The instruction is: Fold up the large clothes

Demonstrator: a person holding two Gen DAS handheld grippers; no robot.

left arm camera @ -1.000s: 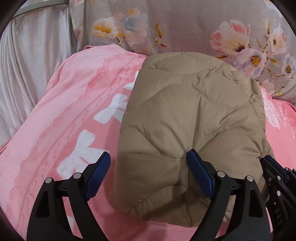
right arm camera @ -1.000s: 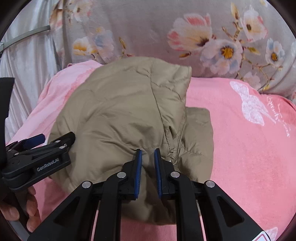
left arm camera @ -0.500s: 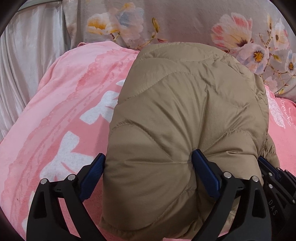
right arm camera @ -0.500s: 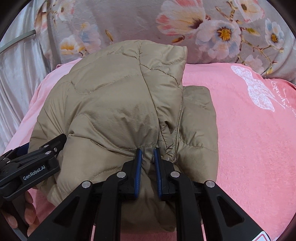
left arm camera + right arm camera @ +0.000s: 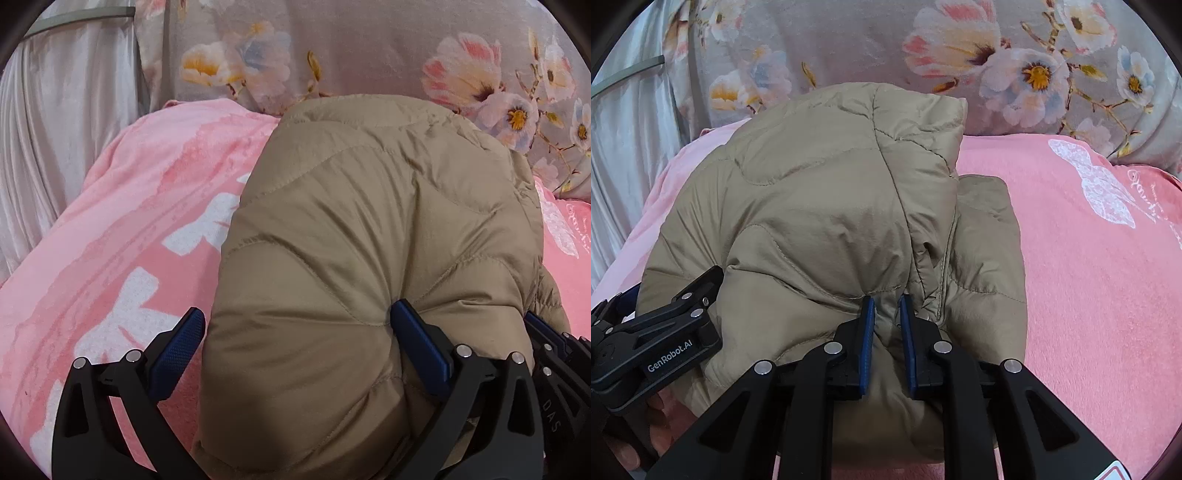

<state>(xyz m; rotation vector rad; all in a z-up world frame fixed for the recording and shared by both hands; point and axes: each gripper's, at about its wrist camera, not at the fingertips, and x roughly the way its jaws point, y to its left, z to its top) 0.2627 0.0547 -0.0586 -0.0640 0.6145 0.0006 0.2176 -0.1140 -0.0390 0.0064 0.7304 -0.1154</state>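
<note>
A tan quilted puffer jacket (image 5: 369, 229) lies bunched in a folded mound on the pink bedspread (image 5: 129, 229); it also shows in the right wrist view (image 5: 831, 214). My left gripper (image 5: 295, 343) is open, its jaws wide on either side of the jacket's near bulge, the right pad pressing into the fabric. My right gripper (image 5: 887, 328) is shut on a pinch of the jacket's near edge. The left gripper's body shows in the right wrist view (image 5: 657, 343) at the jacket's left side.
A grey floral pillow or headboard cover (image 5: 1015, 55) runs along the back. A pale satin curtain (image 5: 55, 147) hangs at the left. The pink bedspread (image 5: 1089, 277) extends to the right, with a white butterfly print (image 5: 1097, 192).
Both grippers have moved forward toward the pillow with the jacket, which now bulks larger and closer in both views. The right gripper stays pinched on the fabric; the left stays open.
</note>
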